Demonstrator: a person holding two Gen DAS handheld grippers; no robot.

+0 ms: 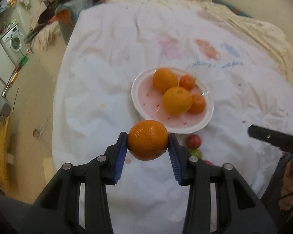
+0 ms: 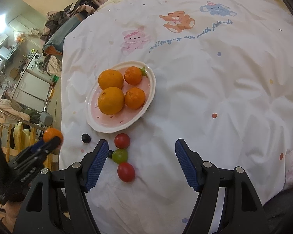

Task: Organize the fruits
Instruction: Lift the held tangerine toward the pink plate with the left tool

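Left tool (image 1: 148, 143) clamps an orange (image 1: 147, 139) above the bed, just short of the plate (image 2: 99, 124).

The white bedsheet (image 2: 205, 97) carries cartoon animals and blue script, its end reading "with friends", the start probably "enjoy"; the pink-centred plate holds two large oranges (image 2: 111, 100) and two small mandarins (image 2: 135, 97); beside its near rim lie two red tomatoes (image 2: 122, 140), a green one (image 2: 119, 155) and a dark grape (image 2: 86, 138); right tool (image 2: 141, 162) spread wide, holding nothing.
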